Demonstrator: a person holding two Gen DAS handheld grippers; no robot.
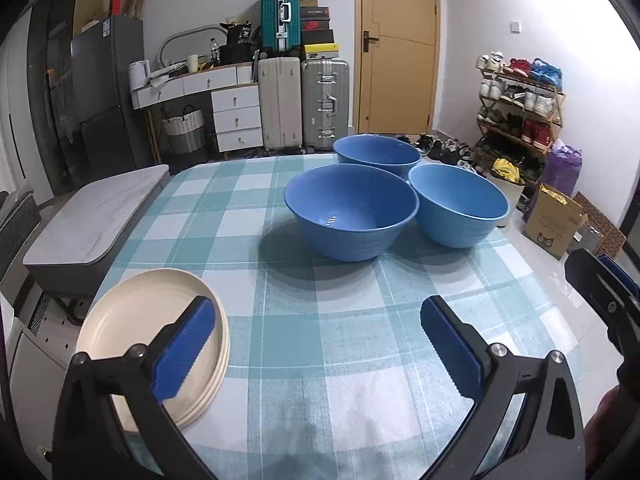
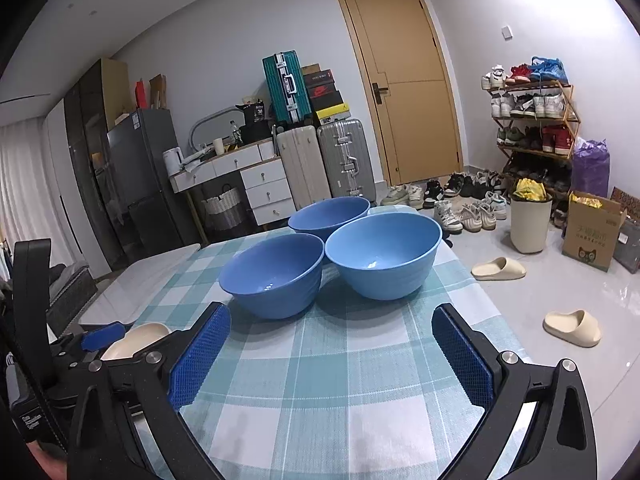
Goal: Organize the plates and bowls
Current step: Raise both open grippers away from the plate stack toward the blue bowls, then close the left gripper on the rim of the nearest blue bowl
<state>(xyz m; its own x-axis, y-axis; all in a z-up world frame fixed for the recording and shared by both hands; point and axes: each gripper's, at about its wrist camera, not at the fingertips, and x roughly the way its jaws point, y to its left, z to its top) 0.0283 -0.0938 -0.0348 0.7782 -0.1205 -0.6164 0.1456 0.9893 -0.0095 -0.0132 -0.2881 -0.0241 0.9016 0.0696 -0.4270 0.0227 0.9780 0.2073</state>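
Note:
Three blue bowls stand close together at the far side of the checked tablecloth (image 1: 320, 360): a near one (image 1: 350, 210), a right one (image 1: 460, 204) and a far one (image 1: 376, 154). They also show in the right wrist view, near bowl (image 2: 272, 274), right bowl (image 2: 384, 256), far bowl (image 2: 328, 216). A stack of cream plates (image 1: 132, 320) lies at the near left table edge, partly behind my left finger. My left gripper (image 1: 320, 344) is open and empty, short of the bowls. My right gripper (image 2: 330, 352) is open and empty, also short of the bowls.
A grey marble side table (image 1: 96, 220) stands left of the table. Suitcases (image 1: 304, 100), a white drawer unit, a fridge and a wooden door (image 1: 396, 48) are behind. On the right floor are a shoe rack (image 2: 532, 120), shoes, slippers (image 2: 572, 328), a bin and a cardboard box (image 2: 592, 232).

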